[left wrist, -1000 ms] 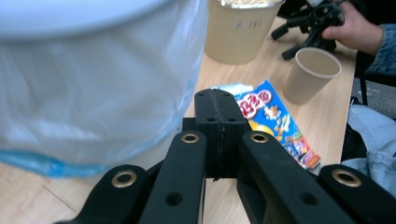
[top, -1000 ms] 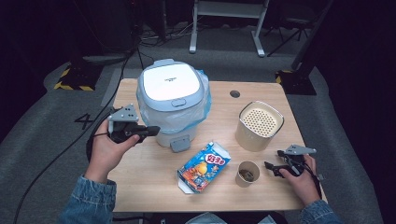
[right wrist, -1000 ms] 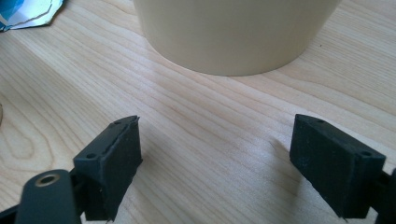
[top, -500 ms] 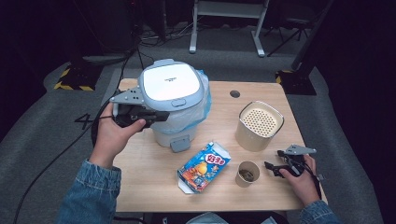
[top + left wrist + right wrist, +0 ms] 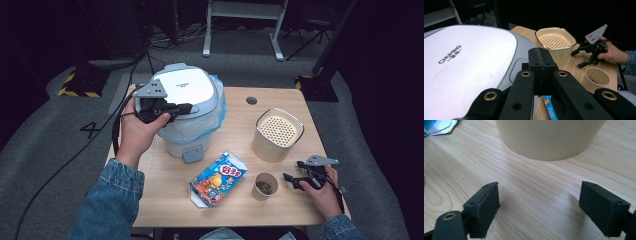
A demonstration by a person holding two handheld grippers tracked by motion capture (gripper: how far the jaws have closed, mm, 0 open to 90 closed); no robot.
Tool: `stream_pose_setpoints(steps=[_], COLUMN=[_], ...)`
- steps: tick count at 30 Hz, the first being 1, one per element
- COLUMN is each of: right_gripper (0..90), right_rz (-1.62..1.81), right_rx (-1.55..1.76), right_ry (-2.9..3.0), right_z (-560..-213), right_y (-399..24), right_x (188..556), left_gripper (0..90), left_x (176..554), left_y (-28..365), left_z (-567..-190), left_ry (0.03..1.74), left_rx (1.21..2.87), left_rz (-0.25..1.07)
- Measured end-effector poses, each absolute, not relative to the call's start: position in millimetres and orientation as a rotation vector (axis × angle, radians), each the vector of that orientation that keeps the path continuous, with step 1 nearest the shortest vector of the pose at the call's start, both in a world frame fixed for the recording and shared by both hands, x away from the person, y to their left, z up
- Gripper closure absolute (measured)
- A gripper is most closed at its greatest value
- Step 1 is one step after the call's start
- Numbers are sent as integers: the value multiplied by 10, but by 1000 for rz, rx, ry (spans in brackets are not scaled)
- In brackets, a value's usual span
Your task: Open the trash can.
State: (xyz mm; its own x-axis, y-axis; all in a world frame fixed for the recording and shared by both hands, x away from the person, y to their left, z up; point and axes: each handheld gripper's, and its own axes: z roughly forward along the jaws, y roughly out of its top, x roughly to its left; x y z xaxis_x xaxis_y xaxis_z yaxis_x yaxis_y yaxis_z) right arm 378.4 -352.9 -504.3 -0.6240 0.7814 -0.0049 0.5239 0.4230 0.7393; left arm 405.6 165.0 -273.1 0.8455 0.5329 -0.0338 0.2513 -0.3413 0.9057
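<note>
A tabletop scene with a lidded bin, viewed from above and along each gripper. The left gripper (image 5: pixel 186 106) is hanging over the white lid (image 5: pixel 187 86) of the bin (image 5: pixel 187 125), its two black jaws pressed together with nothing between them; in the left gripper view the closed fingertips (image 5: pixel 541 62) are pointing across the lid's near edge, close above it (whether they are touching the lid cannot be told). The bin is standing at the rear left of the wooden table (image 5: pixel 280 210), lined with a pale blue bag (image 5: pixel 218 107) that is showing below the lid, and the lid is lying shut.

The right gripper (image 5: pixel 295 180) is resting low at the table's right front edge, jaws spread and empty, with the cream perforated container (image 5: pixel 277 134) just ahead of it and the small paper cup (image 5: pixel 264 186) beside it. The colourful carton (image 5: pixel 218 179) is lying flat on the table in front of the bin, untouched.

Judged from this arrangement, the work is sitting at an early stage: the lid is not yet open, and the carton and cup are not yet picked up. What probably remains is pressing or lifting the lid, then moving the loose items.
</note>
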Motion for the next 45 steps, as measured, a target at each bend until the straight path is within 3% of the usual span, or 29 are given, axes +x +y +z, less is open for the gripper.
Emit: stream_pose_setpoints(steps=[19, 39, 40, 41, 45], right_gripper=[166, 166, 166, 166, 166], right_rz=[1025, 1025, 1025, 1025, 1025], right_rx=[1121, 1122, 1122, 1122, 1122], right_ry=[2332, 2331, 2332, 2332, 2332], right_z=[-5043, -5042, -5042, -5042, -5042], right_y=[-3527, -3527, -3527, -3527, -3527], right_x=[3782, 3782, 3783, 3783, 3783], left_gripper=[899, 884, 713, 636, 519], left_x=[4150, 4145, 4136, 4126, 4037], left_y=[1525, 1507, 1499, 1491, 1461], left_z=[-2767, -2758, -2769, -2777, -2801], left_ry=[661, 653, 662, 668, 649], left_rx=[2031, 2042, 2027, 2020, 1998], left_rz=[421, 401, 418, 429, 404])
